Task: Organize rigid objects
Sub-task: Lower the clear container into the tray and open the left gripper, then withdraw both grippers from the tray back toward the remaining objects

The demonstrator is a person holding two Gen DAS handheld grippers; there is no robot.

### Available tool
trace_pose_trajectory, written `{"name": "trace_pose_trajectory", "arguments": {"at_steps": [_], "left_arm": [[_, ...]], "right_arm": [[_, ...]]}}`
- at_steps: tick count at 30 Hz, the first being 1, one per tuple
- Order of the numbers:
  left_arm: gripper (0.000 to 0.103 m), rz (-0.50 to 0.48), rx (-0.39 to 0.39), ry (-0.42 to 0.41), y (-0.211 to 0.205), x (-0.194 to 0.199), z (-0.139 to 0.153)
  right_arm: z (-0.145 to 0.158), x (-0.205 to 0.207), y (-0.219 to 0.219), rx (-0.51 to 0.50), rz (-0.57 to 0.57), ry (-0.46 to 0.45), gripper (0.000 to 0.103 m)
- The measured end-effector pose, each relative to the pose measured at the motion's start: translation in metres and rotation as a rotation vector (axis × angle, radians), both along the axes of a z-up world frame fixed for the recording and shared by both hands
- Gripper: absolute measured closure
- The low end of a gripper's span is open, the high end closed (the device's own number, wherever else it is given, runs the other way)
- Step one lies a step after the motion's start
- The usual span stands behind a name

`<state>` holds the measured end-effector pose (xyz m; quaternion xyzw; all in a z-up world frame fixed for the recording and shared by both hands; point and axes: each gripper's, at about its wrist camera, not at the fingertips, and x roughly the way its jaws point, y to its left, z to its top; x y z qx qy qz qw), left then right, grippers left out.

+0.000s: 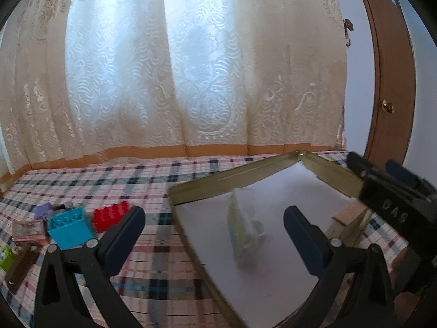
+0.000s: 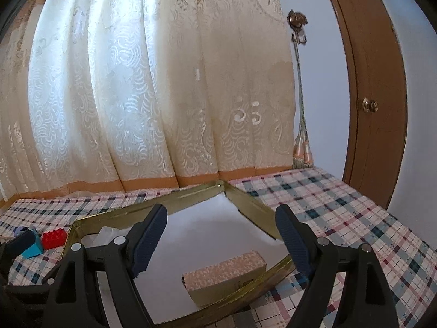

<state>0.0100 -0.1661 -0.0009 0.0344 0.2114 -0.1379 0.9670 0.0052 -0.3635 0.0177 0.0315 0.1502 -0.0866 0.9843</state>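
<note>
At the far left of the checked pink, blue and white cloth [image 1: 142, 180], a small heap of loose pieces lay together: a green block [image 1: 6, 258] and a flat brown plate [image 1: 20, 269] at the edge, a pink patterned box [image 1: 28, 231], a lilac piece [image 1: 43, 210], a turquoise studded plastic brick [image 1: 69, 228] and a red studded plastic brick [image 1: 110, 216]. They looked like the unsorted stock, kept within reach of the left hand and just outside the tray.

The left gripper [image 1: 214, 235] hung above the cloth with its dark blue pads spread wide and nothing between them, straddling the tray's near left edge; it seemed ready to fetch a piece rather than carrying one.

The shallow gold-rimmed tray with a white floor [image 1: 232, 175] was probably the collecting place. A small clear plastic packet with yellowish print [image 1: 243, 232] stood in its middle, blurred in the left wrist view.

The right gripper [image 2: 222, 239] hovered over the tray, its jaws likewise well apart and empty. Beneath it a long pink speckled cardboard box [image 2: 225, 273] lay flat on the white floor, tucked against the right-hand gold rim, apparently already sorted. Its edges looked crisp, so it should have handled as a stiff, light thing.

Behind everything hung a cream patterned curtain [image 2: 153, 95], with a brown wooden door [image 2: 368, 82] at the right.
</note>
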Motion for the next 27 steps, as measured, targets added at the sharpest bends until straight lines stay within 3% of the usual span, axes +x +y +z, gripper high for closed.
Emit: {"name": "trace_pose_trajectory", "arguments": {"at_steps": [5,9,15,27], "left_arm": [[0.000,0.067,0.043,-0.048,0.016,-0.001,0.003],[0.000,0.075,0.020,-0.034,0.030,0.001,0.003],[0.000,0.102,0.032,-0.054,0.054,-0.003,0.004],[0.000,0.196,0.030,-0.063,0.110,0.000,0.004]], "right_arm": [[0.003,-0.007,0.010,-0.048,0.017,-0.059,0.019],[0.004,-0.009,0.020,-0.091,0.036,-0.064,0.019],[0.007,-0.019,0.022,-0.077,0.038,-0.112,0.019],[0.000,-0.018,0.037,-0.050,0.046,-0.081,0.019]]}}
